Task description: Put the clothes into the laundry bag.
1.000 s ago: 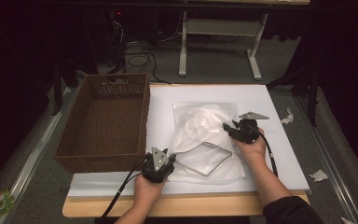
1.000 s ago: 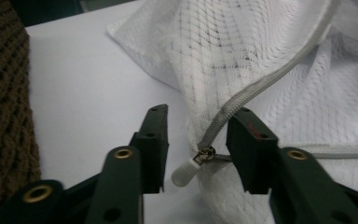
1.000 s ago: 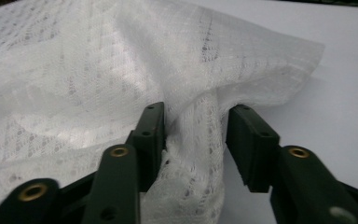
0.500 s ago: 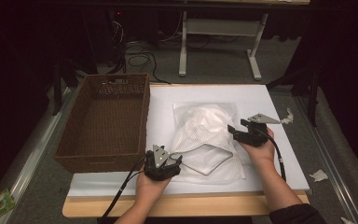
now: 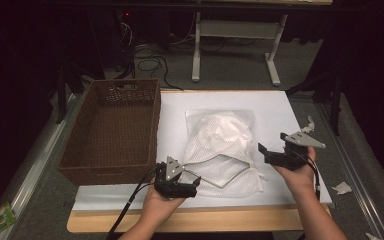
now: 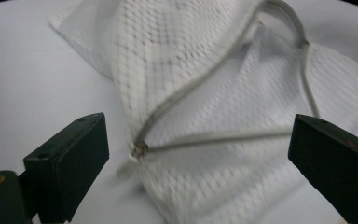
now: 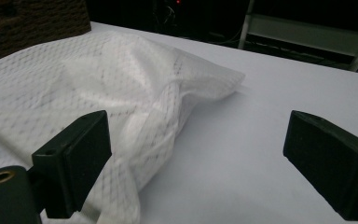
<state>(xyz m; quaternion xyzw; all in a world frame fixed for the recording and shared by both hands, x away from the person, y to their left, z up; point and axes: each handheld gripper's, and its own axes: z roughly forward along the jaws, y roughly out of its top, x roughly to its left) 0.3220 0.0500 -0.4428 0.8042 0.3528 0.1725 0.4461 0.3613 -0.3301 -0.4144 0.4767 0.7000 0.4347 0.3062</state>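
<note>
With both claws point(image 5: 196, 183) point(image 5: 261, 154) wide open & empty, could snag mesh bag point(image 5: 220, 145) instead of zipper pull point(image 6: 140, 148) if aimed sloppy.

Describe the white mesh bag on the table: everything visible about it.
The mesh bag is white, netted fabric, bulging with something white inside. A pale zipper runs along its open near edge, its pull at the end by the left gripper. It lies flat on the white table sheet, right of the wicker basket. Neither gripper touches it.
</note>
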